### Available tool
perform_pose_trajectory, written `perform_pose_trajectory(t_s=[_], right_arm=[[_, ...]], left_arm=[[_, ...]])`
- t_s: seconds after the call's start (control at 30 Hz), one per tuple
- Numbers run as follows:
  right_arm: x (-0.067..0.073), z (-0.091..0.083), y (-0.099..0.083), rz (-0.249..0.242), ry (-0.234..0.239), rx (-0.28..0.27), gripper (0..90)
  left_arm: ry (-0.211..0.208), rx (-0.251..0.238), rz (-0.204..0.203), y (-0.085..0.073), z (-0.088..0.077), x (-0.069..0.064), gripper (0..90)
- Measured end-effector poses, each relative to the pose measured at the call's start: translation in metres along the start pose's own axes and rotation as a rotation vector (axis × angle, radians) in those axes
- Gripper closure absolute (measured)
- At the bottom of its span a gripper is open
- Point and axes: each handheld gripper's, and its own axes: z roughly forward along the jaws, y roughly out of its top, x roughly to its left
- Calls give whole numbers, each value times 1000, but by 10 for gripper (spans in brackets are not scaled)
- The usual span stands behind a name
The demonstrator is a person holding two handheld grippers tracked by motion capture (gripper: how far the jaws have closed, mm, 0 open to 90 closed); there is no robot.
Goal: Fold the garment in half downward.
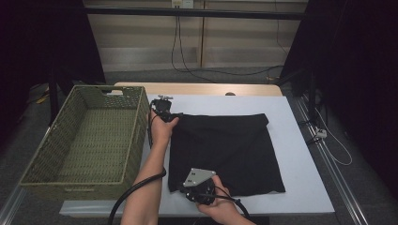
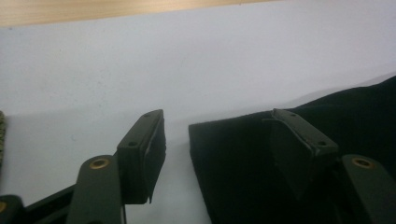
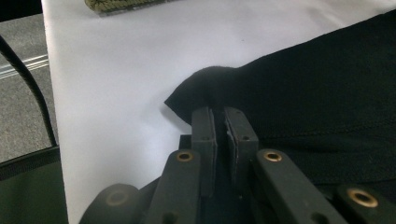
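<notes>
High view showing the right gripper point(image 1: 202, 191) pinching the near-left corner of the black cloth point(image 1: 225, 150) lying flat on the table point(image 1: 300, 154), while the left gripper point(image 1: 165, 114), jaws half-open and straddling the far-left corner, is needing a squarer bite before closing.

Cloth point(image 1: 225, 150): plain black, unpatterned. Table cover point(image 1: 300, 154) beneath cloth: plain white. Basket point(image 1: 82, 136) left of cloth: olive green, woven texture. Tabletop strip point(image 1: 197, 89) beyond cloth: light wood.
</notes>
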Motion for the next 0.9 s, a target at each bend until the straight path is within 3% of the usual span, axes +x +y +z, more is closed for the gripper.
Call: perform_pose_trajectory(t_s=[0.07, 0.2, 0.27, 0.37, 0.43, 0.53, 0.6, 0.7, 0.9], right_arm=[[0, 0, 0, 15, 15, 0, 840], [0, 0, 0, 6, 3, -1, 839], [0, 0, 0, 1, 2, -1, 839], [0, 0, 0, 0, -1, 0, 838], [0, 0, 0, 0, 0, 0, 838], [0, 0, 0, 0, 1, 0, 838], [1, 0, 0, 6, -1, 2, 838], [3, 0, 1, 15, 3, -5, 838], [2, 0, 1, 17, -3, -7, 841]], left_arm=[[0, 6, -7, -1, 3, 3, 371], [-10, 24, -15, -6, 7, 5, 426], [9, 17, 24, -9, 7, 3, 436], [12, 12, 35, -9, 6, 2, 549], [6, 43, 47, -7, 5, -1, 584], [4, 45, 34, -7, 5, -4, 620], [10, 58, 50, -6, 5, -7, 660], [6, 68, 63, -4, 6, -12, 789], [9, 106, 65, 1, 6, -16, 860]])
